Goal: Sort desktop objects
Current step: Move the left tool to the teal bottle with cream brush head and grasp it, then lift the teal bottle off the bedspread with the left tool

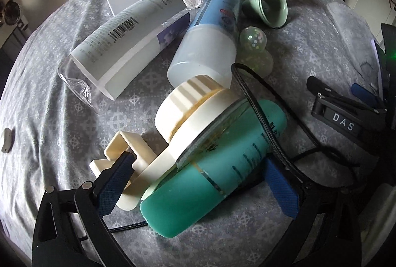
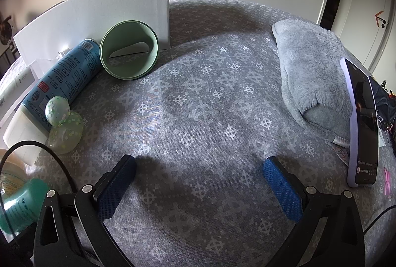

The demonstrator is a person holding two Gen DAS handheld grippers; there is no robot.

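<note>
In the left wrist view my left gripper (image 1: 198,160) stands wide open over a teal bottle (image 1: 210,180) that lies on its side between the fingers. The left pad (image 1: 116,182) is against a cream stand with a round disc (image 1: 198,113), which lies across the bottle. The right pad (image 1: 279,187) sits just beside the bottle, near a black braided cable (image 1: 257,106). Beyond lie a clear bottle with a white label (image 1: 128,39), a blue spray can (image 1: 212,36), a translucent duck toy (image 1: 255,49) and a green cup (image 1: 269,7). My right gripper (image 2: 200,164) hangs open over bare patterned cloth.
A white box (image 2: 94,19) stands upright behind the can (image 2: 66,76) and cup (image 2: 128,51). A grey plush cloth (image 2: 314,79) and a propped phone (image 2: 361,123) are at the right. A small grey item (image 1: 7,139) lies at the far left. The grey patterned cover (image 2: 198,106) spans the surface.
</note>
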